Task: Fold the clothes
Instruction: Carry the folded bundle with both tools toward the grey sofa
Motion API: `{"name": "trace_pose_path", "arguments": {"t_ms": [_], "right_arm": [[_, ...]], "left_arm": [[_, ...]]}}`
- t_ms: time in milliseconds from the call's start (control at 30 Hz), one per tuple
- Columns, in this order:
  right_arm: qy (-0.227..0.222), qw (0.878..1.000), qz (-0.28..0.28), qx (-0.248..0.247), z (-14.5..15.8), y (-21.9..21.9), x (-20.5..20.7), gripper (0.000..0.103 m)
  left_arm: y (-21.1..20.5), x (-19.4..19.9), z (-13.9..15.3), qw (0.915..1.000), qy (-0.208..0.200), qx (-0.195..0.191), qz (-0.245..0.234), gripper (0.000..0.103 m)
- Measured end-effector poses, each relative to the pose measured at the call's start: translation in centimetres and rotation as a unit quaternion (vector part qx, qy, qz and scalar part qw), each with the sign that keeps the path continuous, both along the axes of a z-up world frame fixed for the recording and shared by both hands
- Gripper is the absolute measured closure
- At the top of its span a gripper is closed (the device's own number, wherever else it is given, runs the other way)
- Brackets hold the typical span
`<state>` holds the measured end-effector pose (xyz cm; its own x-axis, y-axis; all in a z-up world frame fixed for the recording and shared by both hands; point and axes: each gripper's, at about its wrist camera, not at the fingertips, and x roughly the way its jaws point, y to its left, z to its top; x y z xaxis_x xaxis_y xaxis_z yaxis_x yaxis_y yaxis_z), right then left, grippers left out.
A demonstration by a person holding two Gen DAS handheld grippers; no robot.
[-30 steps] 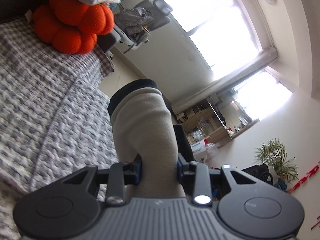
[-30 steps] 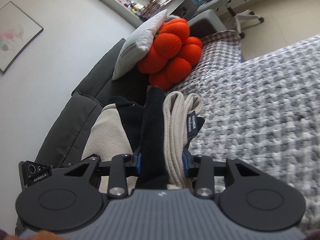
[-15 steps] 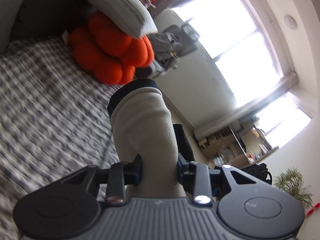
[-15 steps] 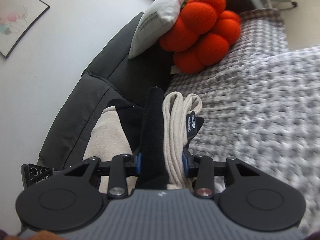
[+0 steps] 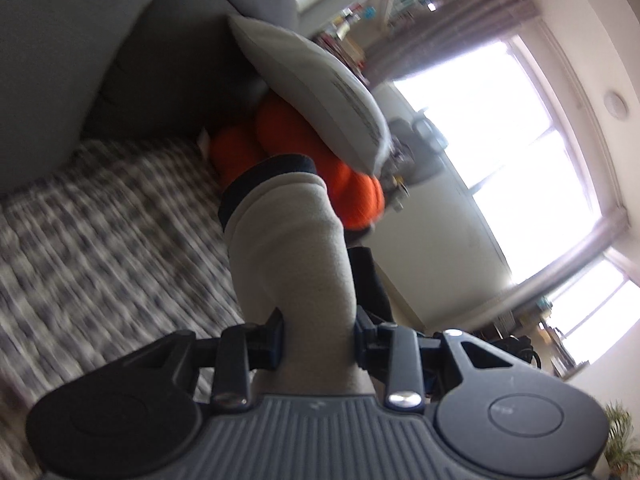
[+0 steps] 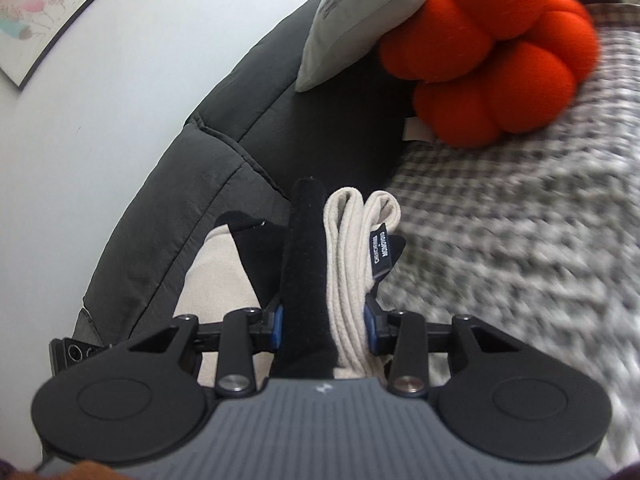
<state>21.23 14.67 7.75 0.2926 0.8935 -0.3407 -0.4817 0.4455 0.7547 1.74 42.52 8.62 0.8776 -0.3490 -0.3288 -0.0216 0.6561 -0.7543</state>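
Left wrist view: the left gripper (image 5: 319, 338) occupies the lower centre of the frame, its jaws drawn in narrow and clamped on a beige roll of the garment (image 5: 292, 256), whose dark trim forms a band across the roll's top just above centre. The roll rises from between the jaws toward the middle of the frame, lifted off the checked throw (image 5: 104, 232) that fills the left side and appears blurred. Behind the roll, at upper centre, an orange cushion (image 5: 352, 192) lies beneath a pale pillow (image 5: 316, 88), both resting against the grey sofa back (image 5: 80, 40) at upper left. Bright windows (image 5: 500, 140) fill the right side, and a plant (image 5: 620, 440) sits in the lower right corner. Right wrist view: the right gripper (image 6: 325, 324) sits at lower centre, likewise narrow and holding the garment (image 6: 348, 264); here a black fold lies against the left jaw and bunched beige folds against the right, with a small dark label (image 6: 380, 250) on the beige side. More beige and black cloth hangs at centre left behind the left jaw. The sofa back (image 6: 248, 120) runs diagonally from centre left to the top, the pillow (image 6: 360, 8) and cushion (image 6: 500, 52) occupy the upper right, the throw (image 6: 520, 240) covers the right side, and a framed picture (image 6: 44, 16) hangs on the wall at upper left.
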Motion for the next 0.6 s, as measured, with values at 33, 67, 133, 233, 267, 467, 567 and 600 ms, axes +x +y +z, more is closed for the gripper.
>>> {"name": "trace_pose_path", "arguments": {"t_ms": [33, 67, 133, 233, 267, 467, 567, 600], "right_arm": [[-0.002, 1.0, 0.006, 0.003, -0.3, 0.8, 0.9, 0.063], [-0.003, 1.0, 0.011, 0.005, -0.6, 1.7, 1.7, 0.063], [-0.005, 1.0, 0.021, 0.011, -1.4, 3.4, 3.5, 0.063], [-0.004, 0.999, 0.039, 0.019, -2.8, 6.3, 5.9, 0.063], [-0.003, 0.999, 0.045, 0.022, -3.4, 7.2, 6.6, 0.063], [0.007, 0.997, 0.073, 0.017, -6.7, 12.4, 9.7, 0.063], [0.017, 0.996, 0.085, 0.014, -8.4, 14.6, 10.5, 0.063], [0.018, 0.996, 0.09, 0.014, -9.0, 15.3, 10.7, 0.063]], "left_arm": [[0.7, 0.3, -0.4, 1.0, -0.001, -0.001, 0.009, 0.07], [1.4, 0.7, -0.7, 0.9998, -0.002, -0.002, 0.019, 0.07], [2.7, 1.3, -1.6, 0.9992, -0.002, -0.004, 0.04, 0.07], [4.6, 1.7, -2.7, 0.9971, -0.001, -0.006, 0.076, 0.07], [5.0, 1.8, -3.1, 0.9962, 0.0, -0.003, 0.087, 0.07], [7.3, 2.0, -6.7, 0.9903, 0.025, -0.004, 0.137, 0.07], [8.2, 1.5, -8.2, 0.9861, 0.048, -0.01, 0.159, 0.07], [8.5, 1.2, -8.6, 0.9843, 0.058, -0.011, 0.167, 0.07]]}}
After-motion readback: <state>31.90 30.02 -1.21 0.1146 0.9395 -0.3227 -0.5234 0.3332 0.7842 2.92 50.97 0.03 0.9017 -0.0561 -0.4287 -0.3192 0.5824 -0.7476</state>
